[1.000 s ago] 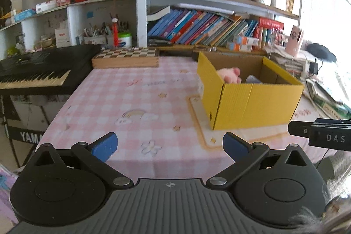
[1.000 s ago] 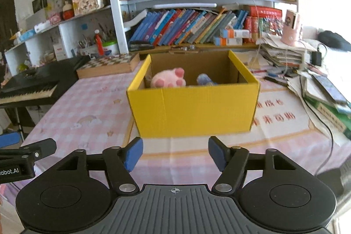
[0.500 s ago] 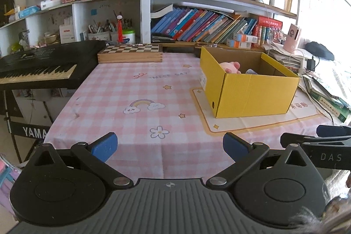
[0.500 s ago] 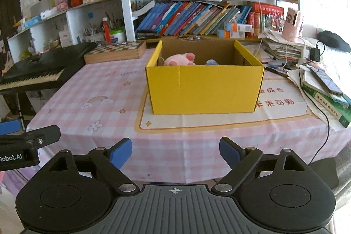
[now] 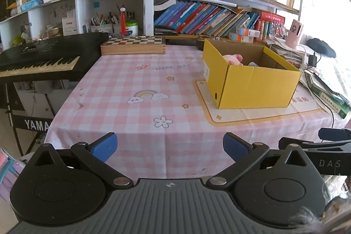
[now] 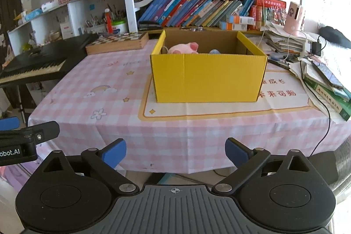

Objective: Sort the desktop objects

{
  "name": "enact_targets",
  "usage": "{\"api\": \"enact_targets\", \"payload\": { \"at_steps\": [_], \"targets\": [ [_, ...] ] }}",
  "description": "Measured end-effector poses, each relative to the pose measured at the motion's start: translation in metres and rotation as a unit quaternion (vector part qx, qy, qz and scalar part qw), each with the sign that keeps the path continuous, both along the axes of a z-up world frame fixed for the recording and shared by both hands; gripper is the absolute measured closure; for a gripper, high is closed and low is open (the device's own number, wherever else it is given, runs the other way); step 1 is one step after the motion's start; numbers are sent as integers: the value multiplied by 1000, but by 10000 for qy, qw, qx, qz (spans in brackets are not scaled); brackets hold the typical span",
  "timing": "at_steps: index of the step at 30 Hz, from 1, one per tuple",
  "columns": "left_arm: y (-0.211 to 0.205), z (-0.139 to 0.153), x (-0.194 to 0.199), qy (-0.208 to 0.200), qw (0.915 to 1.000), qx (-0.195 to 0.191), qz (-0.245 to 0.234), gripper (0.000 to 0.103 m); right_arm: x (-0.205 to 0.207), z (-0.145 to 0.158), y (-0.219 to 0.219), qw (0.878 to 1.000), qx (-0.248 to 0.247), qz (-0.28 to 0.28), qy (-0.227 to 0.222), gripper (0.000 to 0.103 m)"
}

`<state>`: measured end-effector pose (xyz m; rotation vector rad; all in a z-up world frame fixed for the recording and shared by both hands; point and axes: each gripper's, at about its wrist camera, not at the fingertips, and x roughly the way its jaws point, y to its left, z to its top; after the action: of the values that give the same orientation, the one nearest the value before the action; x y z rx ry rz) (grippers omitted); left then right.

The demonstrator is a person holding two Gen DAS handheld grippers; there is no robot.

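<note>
A yellow cardboard box (image 5: pixel 252 80) (image 6: pixel 208 76) stands on a cream mat on the pink checked tablecloth. Inside it lie a pink plush toy (image 5: pixel 233 58) (image 6: pixel 183 48) and a small blue thing (image 6: pixel 214 51), mostly hidden by the box wall. My left gripper (image 5: pixel 170 146) hangs off the table's near edge, open, nothing between its blue pads. My right gripper (image 6: pixel 175 151) is also back from the near edge, facing the box; its jaws are opening wide with nothing between them. Each gripper shows at the edge of the other's view.
A wooden chessboard box (image 5: pixel 133 45) sits at the table's far side. A black keyboard (image 5: pixel 39 58) stands left of the table. Stacked books, papers and a cable (image 6: pixel 324 84) crowd the right edge. Bookshelves (image 5: pixel 208 16) rise behind.
Both grippers have drawn back from the box towards the table's near edge, so more tablecloth shows. The right gripper's jaws have spread wider. The left jaws kept their width.
</note>
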<state>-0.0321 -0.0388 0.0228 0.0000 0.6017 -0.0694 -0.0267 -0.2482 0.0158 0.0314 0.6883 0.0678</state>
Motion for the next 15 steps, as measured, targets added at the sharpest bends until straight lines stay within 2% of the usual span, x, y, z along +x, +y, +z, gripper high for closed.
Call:
{"api": "enact_targets", "payload": {
  "at_steps": [15],
  "targets": [
    [0, -3, 0, 129, 9998, 64, -102, 0, -2, -1, 6, 10000, -14, 60, 65, 4]
  ]
}}
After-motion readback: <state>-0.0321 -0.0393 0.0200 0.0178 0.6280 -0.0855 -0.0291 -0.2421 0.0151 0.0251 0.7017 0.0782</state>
